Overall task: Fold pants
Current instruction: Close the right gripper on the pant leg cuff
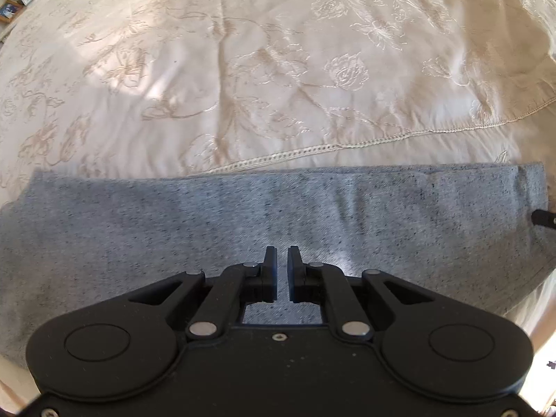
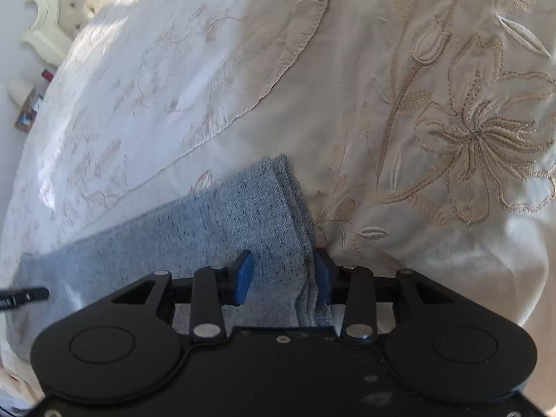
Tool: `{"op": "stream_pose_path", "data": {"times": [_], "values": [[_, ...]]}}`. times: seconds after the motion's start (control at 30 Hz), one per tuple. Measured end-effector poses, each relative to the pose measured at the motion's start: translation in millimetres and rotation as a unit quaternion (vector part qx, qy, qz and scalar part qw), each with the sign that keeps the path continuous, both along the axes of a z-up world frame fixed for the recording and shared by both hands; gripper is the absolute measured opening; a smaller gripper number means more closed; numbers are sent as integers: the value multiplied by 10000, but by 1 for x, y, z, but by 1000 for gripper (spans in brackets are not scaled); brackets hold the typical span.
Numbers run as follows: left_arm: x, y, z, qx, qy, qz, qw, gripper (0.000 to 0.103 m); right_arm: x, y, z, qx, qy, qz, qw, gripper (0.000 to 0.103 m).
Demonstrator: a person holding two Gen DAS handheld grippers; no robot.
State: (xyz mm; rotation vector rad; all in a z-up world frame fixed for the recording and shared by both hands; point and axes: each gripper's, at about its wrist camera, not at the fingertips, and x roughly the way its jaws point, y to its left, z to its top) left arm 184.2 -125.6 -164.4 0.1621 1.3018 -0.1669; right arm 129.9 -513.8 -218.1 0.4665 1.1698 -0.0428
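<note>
- Speckled blue-grey knit pants (image 1: pixel 264 215), folded into a long flat band, lie across the near part of the cream embroidered bedspread (image 1: pixel 243 69); I see their layered end (image 2: pixel 292 201) in the right wrist view.
- My right gripper (image 2: pixel 283 271), blue-padded, stands with its jaws apart and astride that layered end: one pad over the cloth, the other at its outer edge. Whether the pads press the fabric I cannot tell.
- My left gripper (image 1: pixel 282 260) points steeply down over the middle of the band, its black jaws nearly together with a narrow empty gap.
- A cream tufted headboard (image 2: pixel 69 3) stands beyond the bed.
</note>
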Motion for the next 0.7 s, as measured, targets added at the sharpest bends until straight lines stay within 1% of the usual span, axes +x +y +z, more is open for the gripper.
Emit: {"op": "stream_pose_path", "data": {"times": [0.03,0.1,0.13,0.23,0.37,0.43,0.5,0.53,0.57,0.63,0.7], "values": [[2,-1,-2,9,-10,3,10000,14,-1,3,1,-116,5,63,9999,27],[9,-3,-6,13,-40,13,10000,15,-5,11,4,-344,-21,146,9993,20],[13,-3,-9,21,-71,34,10000,15,-7,13,4,-385,-37,146,9991,18],[28,-1,-20,102,-113,83,9998,15,-10,17,1,-422,-97,57,9990,17],[58,4,-49,154,75,94,9998,14,-7,18,-2,-427,-92,-35,9990,17],[72,5,-54,159,-26,167,9997,14,-5,19,-2,-415,-79,-45,9991,17],[83,3,-53,315,-154,273,9990,14,-4,16,-2,-365,-44,-76,9993,19],[88,2,-52,401,-155,330,9985,14,-7,14,2,-324,-28,-113,9994,19],[90,2,-48,404,-161,393,9983,14,-6,12,2,-264,-10,-147,9995,20],[86,3,-34,157,-291,492,9982,14,-5,7,3,-157,28,-179,9997,23],[73,3,-17,-134,-395,434,9982,14,-7,-2,5,-50,64,-169,9998,25]]}}
